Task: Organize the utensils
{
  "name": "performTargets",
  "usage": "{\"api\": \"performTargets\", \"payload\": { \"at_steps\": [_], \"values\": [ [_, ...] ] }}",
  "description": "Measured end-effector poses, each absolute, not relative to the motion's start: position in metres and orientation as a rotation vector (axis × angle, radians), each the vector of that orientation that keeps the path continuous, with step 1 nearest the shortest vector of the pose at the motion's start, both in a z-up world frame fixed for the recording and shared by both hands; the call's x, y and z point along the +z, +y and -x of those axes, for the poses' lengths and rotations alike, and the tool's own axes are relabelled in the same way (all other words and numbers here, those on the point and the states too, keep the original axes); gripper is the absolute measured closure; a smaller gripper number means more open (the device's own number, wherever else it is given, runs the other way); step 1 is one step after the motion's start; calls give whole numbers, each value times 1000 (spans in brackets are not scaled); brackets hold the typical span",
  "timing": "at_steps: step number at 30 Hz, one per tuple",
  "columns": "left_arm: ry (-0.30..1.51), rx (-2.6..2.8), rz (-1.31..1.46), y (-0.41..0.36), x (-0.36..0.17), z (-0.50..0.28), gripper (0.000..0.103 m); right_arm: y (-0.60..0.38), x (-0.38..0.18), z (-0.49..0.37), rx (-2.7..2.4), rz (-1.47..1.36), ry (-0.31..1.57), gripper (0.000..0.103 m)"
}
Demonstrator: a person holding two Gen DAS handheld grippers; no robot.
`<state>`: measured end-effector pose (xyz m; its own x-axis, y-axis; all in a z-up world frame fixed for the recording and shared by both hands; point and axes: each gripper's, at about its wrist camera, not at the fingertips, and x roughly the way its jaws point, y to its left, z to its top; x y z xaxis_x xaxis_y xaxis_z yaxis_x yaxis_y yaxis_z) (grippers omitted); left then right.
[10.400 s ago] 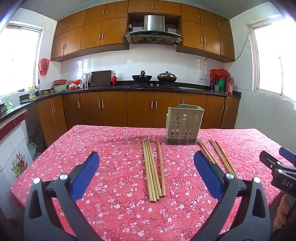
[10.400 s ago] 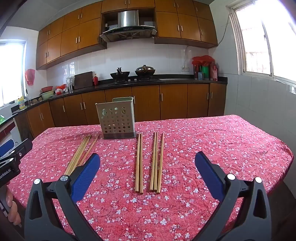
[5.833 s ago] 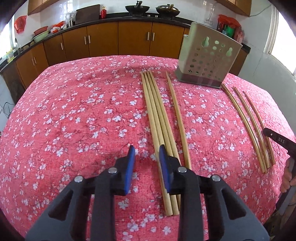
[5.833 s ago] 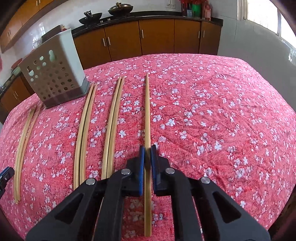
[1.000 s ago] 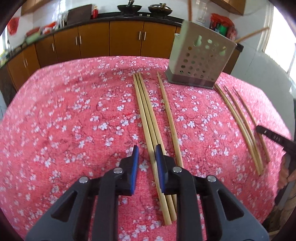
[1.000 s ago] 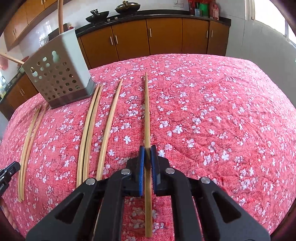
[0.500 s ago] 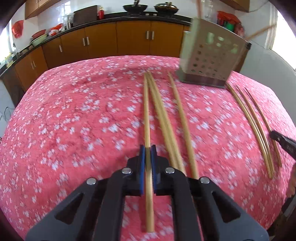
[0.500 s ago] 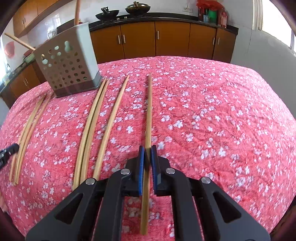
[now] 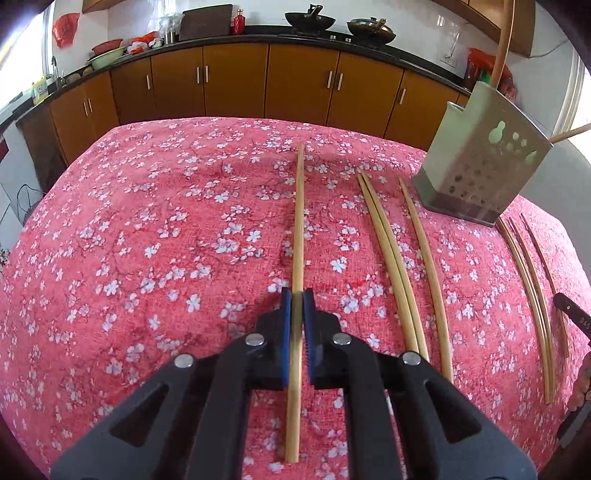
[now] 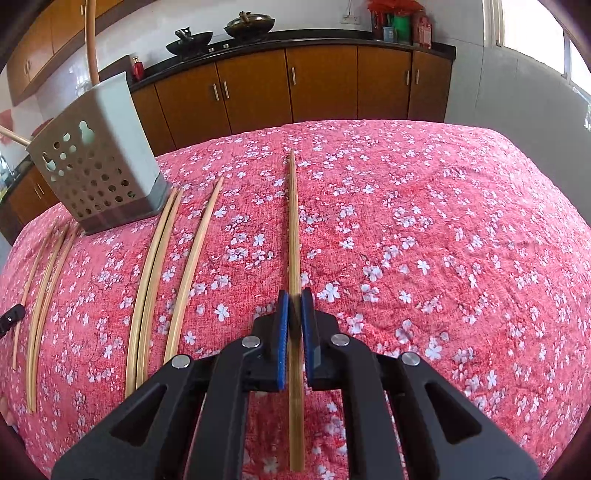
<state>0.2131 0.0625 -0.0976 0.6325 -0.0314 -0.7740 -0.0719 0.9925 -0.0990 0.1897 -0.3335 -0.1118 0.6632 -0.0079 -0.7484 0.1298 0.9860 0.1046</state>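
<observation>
Left claw pinches one chopstick; only the other view shows the right claw's own.

Right hand-held gripper clamping chopstick, perforated holder beyond

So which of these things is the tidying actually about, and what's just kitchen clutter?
Part of the job:
- chopstick in left tongs
- chopstick in right tongs
- loose chopsticks on the tablecloth
- holder, two chopsticks already in it

Just lying about:
- woks
- red bottle
- bowls
</observation>
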Motion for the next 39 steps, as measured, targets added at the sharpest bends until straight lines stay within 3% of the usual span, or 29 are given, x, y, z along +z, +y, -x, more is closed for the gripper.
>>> {"api": "performTargets", "payload": {
  "at_steps": [39],
  "values": [
    [882, 29, 124, 60, -97, -213, 92, -330, -110, -189, -84, -142, 845, 95]
  ]
}}
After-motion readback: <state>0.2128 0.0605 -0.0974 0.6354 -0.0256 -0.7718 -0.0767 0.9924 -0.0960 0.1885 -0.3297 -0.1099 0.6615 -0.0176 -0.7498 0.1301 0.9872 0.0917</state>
